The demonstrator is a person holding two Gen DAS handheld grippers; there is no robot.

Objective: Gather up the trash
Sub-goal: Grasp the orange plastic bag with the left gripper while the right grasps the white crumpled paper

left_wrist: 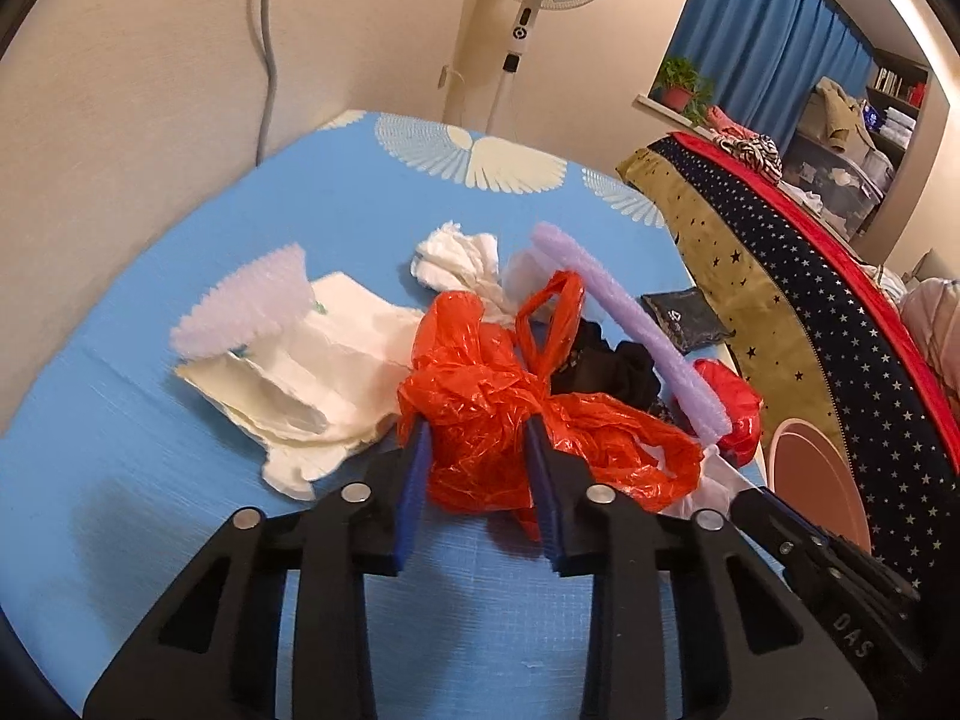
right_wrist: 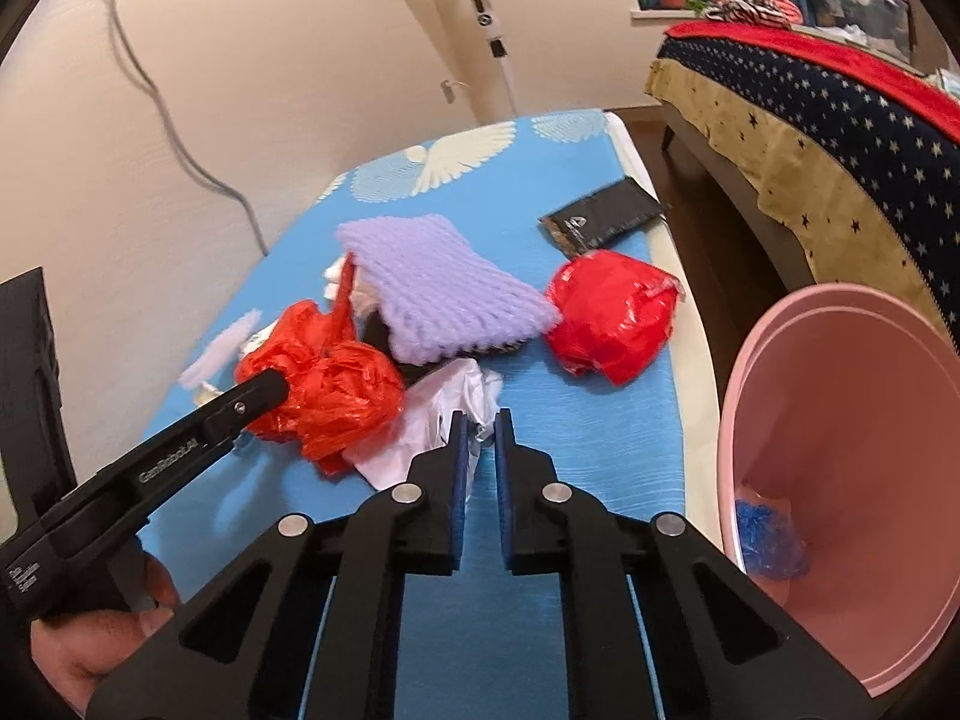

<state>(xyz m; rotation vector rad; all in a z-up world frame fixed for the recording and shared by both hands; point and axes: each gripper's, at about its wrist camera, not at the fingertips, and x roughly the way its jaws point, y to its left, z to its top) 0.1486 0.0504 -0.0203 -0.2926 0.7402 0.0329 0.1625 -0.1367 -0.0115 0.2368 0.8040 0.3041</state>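
Note:
Trash lies heaped on a blue mat. My left gripper is shut on a crumpled orange plastic bag; its pads press the bag from both sides. From the right wrist view this left gripper bites into the orange bag. My right gripper has its jaws nearly together, pinching an edge of a white plastic bag. A purple foam net, a red crumpled wrapper and a black pouch lie beyond.
A pink bin stands off the mat's right edge, holding a blue crumpled piece. White tissue, folded white paper and a second foam net lie to the left. A star-patterned blanket borders the right.

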